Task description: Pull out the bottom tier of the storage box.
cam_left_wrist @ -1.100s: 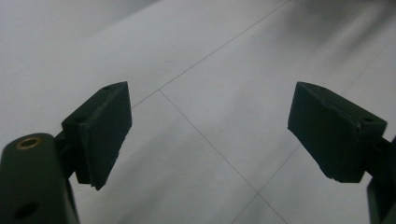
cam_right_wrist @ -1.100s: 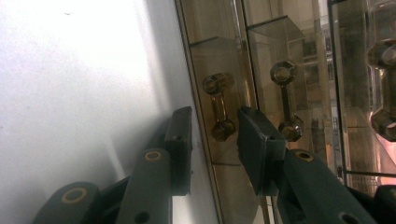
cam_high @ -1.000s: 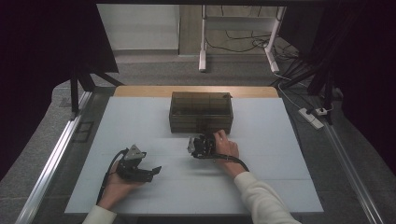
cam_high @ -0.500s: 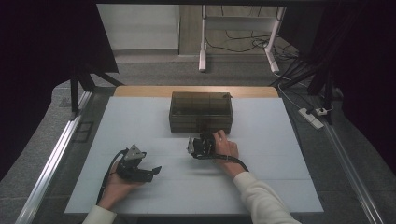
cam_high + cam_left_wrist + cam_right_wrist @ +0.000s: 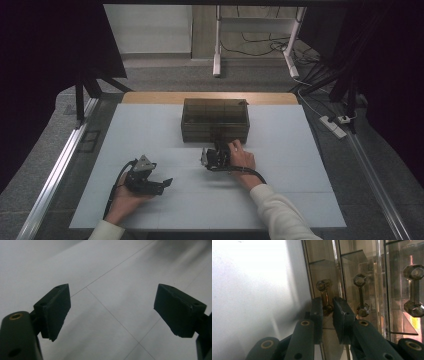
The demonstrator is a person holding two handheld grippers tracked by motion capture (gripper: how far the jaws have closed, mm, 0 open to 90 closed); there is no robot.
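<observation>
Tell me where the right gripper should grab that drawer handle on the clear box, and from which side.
Take the drawer handle by its thin bar between the two knobbed ends, coming straight at the clear box front. The right gripper already straddles that bar, jaws nearly closed, so the knobs should stop slipping.

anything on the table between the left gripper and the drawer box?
Nothing. In the high view, only bare white table lies between the left gripper and the clear drawer box. The left gripper view shows plain tabletop between its open jaws.
</observation>
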